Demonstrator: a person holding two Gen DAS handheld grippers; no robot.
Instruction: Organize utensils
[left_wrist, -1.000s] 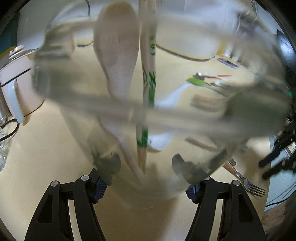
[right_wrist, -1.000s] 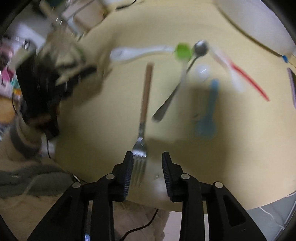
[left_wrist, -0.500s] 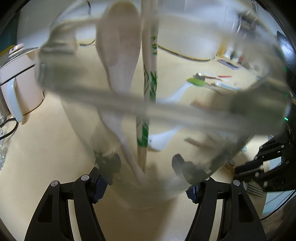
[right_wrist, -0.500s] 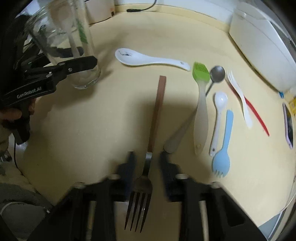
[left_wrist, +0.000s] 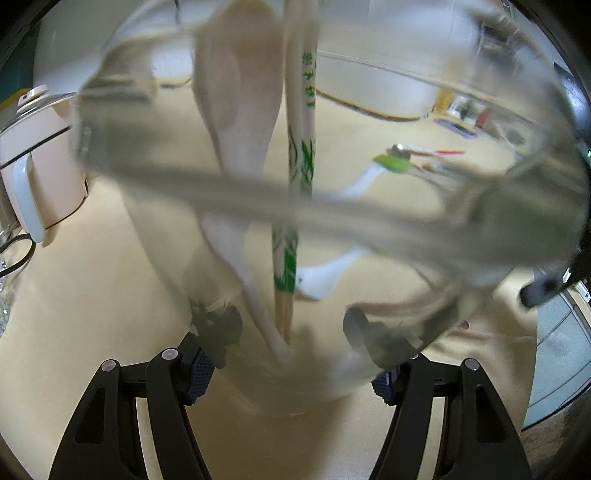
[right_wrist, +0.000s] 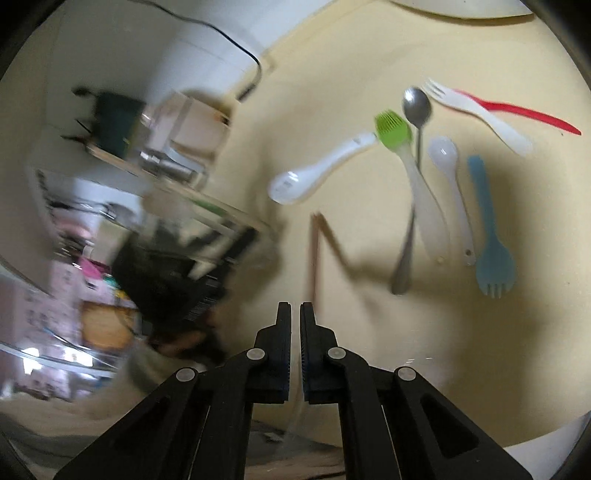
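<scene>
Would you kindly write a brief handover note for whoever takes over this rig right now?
Left tongs: shut on the glass, which holds a wooden spoon and chopsticks.
Right tongs: shut on the brown-handled fork, apparently lifted off the counter.
Done: two items in the glass.
Left: drop the fork in, then collect the soup spoon, green brush, metal spoon, small white spoon, blue spork, white fork and red utensil lying on the counter.
</scene>
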